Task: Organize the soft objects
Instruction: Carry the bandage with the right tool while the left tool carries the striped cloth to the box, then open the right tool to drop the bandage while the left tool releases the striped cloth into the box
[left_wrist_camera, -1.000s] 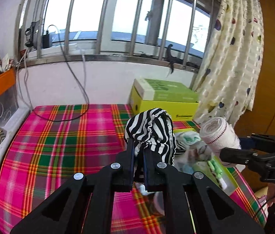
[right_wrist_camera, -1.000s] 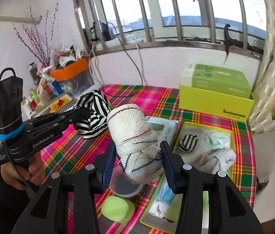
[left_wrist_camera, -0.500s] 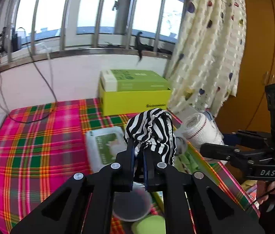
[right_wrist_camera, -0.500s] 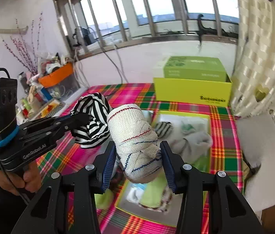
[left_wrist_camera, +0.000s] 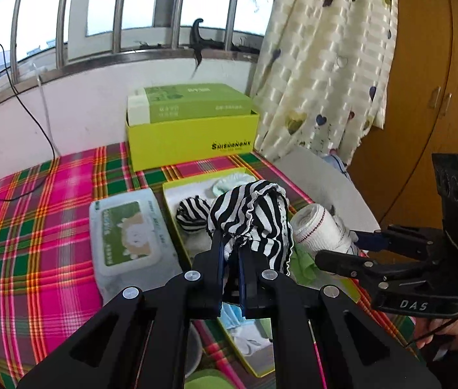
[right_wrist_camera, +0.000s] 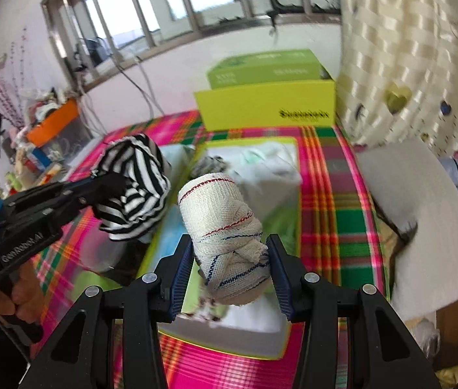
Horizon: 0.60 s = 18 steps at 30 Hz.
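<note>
Beside the tray, a wipes pack lies flat on plaid cloth.

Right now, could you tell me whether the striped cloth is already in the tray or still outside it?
Still outside: the striped cloth is pinched in the left claw, bunched up and held above the tray.

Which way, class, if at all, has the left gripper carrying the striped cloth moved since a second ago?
Yes. The left gripper and striped cloth moved right, from beside the yellow box to over the green tray.
</note>
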Each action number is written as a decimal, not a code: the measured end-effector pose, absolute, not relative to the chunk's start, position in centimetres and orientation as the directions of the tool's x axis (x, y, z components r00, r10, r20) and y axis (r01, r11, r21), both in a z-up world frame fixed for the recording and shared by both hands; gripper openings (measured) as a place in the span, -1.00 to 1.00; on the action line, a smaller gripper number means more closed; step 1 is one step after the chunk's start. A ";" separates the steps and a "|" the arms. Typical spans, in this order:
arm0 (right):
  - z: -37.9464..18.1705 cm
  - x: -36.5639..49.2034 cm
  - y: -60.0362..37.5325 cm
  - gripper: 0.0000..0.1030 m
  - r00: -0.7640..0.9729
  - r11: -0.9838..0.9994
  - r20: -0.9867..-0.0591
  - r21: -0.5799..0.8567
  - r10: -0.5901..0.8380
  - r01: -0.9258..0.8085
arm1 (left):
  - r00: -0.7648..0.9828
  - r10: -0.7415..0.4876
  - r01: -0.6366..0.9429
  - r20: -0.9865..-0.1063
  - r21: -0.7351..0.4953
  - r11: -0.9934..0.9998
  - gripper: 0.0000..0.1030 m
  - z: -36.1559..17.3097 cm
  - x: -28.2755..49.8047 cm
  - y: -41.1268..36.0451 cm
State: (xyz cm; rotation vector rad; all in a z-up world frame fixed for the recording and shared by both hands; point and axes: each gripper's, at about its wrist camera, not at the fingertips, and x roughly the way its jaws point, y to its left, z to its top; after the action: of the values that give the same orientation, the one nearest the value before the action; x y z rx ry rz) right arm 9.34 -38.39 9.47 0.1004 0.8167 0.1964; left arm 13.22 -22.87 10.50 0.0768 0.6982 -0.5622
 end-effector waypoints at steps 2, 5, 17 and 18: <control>8.6 9.5 -38.7 -0.13 0.659 0.981 -0.727 0.156 0.191 -0.112 | 0.617 -0.459 0.515 -0.639 -0.113 0.850 -0.86 10.1 13.5 -23.4; 7.5 9.6 -38.6 -0.13 0.645 0.986 -0.746 0.138 0.164 -0.092 | 0.607 -0.451 0.515 -0.654 -0.109 0.850 -0.86 9.5 13.8 -24.0; 6.8 8.4 -38.0 0.00 0.633 0.986 -0.756 0.124 0.166 -0.111 | 0.566 -0.438 0.521 -0.698 -0.109 0.847 -0.86 7.8 15.4 -25.3; 6.9 8.3 -38.1 0.00 0.638 0.986 -0.751 0.127 0.169 -0.111 | 0.560 -0.441 0.522 -0.701 -0.116 0.845 -0.86 7.7 15.5 -25.4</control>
State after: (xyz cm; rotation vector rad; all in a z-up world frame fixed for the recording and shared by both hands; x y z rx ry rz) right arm 8.30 -38.13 6.92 0.0714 0.8645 0.1597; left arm 15.54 -25.38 7.68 0.1094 0.7939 -0.5688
